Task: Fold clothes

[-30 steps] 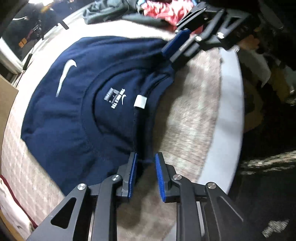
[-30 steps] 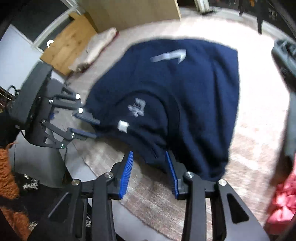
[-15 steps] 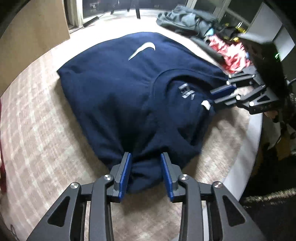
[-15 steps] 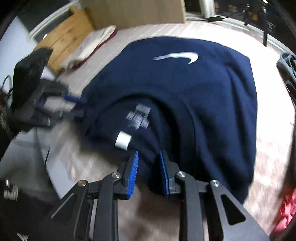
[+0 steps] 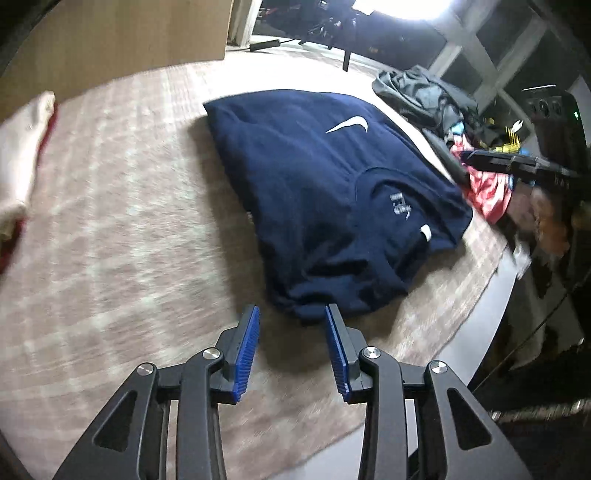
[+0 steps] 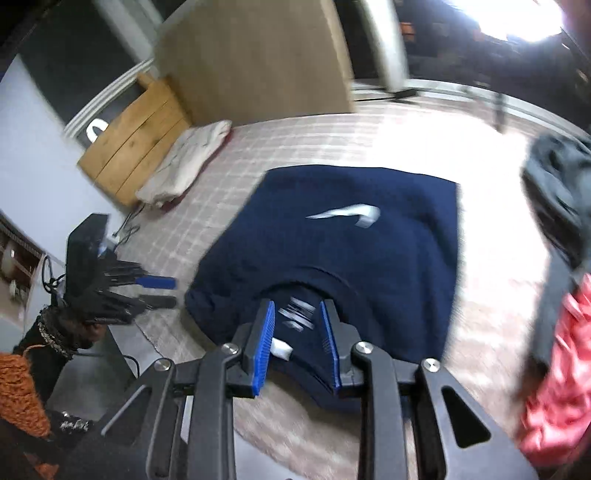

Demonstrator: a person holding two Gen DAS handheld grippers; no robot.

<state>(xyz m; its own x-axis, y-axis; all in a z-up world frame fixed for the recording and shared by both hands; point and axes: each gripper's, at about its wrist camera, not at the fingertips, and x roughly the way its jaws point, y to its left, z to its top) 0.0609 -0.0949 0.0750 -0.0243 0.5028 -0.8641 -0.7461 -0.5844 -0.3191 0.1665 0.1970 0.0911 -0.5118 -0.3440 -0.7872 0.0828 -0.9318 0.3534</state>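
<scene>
On pale checked cloth (image 5: 110, 221), folded navy shirt (image 5: 314, 192), clothes pile (image 5: 436, 96) beyond

Bare cloth (image 5: 110, 221) left; clothes pile (image 5: 443, 107) right.

A pale checked cloth (image 5: 110, 221) covers the worktop. In the left wrist view, a large cardboard panel (image 5: 110, 33) stands at 11 o'clock and a bright light source (image 5: 402, 7) (overexposed) sits at 1 o'clock. In the right wrist view, a wooden board (image 6: 136, 133) leans at 10 o'clock, just beside the cardboard. A cable (image 6: 127, 232) lies at 9 o'clock.
</scene>
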